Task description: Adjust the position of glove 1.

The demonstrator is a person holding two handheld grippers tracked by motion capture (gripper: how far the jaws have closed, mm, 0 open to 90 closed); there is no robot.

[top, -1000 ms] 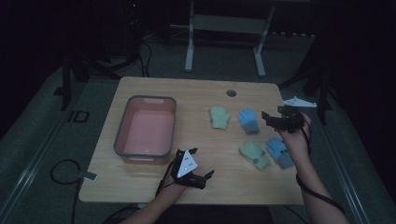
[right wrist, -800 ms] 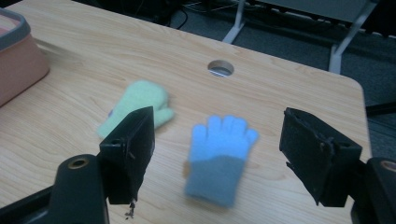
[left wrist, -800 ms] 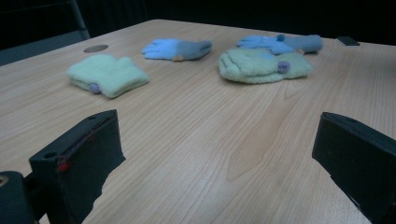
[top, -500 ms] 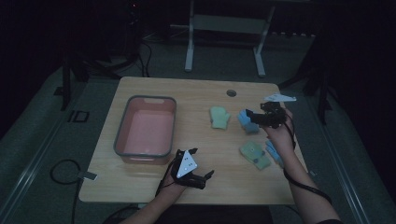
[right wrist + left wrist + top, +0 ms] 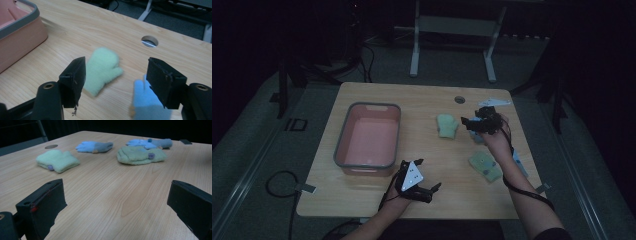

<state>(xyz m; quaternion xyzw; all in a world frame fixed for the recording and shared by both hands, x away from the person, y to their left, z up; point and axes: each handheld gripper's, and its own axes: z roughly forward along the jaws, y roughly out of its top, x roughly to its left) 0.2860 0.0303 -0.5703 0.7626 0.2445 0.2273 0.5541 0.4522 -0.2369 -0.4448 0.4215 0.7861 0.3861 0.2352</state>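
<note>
Jaws of the right gripper (image 5: 116, 82), apart and just closing a little on nothing, should straddle the green mitten (image 5: 103, 68) squarely before pinching.

Ahead of the right gripper (image 5: 468, 121): green mitten (image 5: 103, 67) lies past its open jaws, bare table (image 5: 422, 102) beyond.
Under its right jaw: blue glove (image 5: 146, 101).
Far left of it: pink tub (image 5: 368, 134), well apart.
Ahead of the left gripper (image 5: 428, 176): bare wood.
</note>
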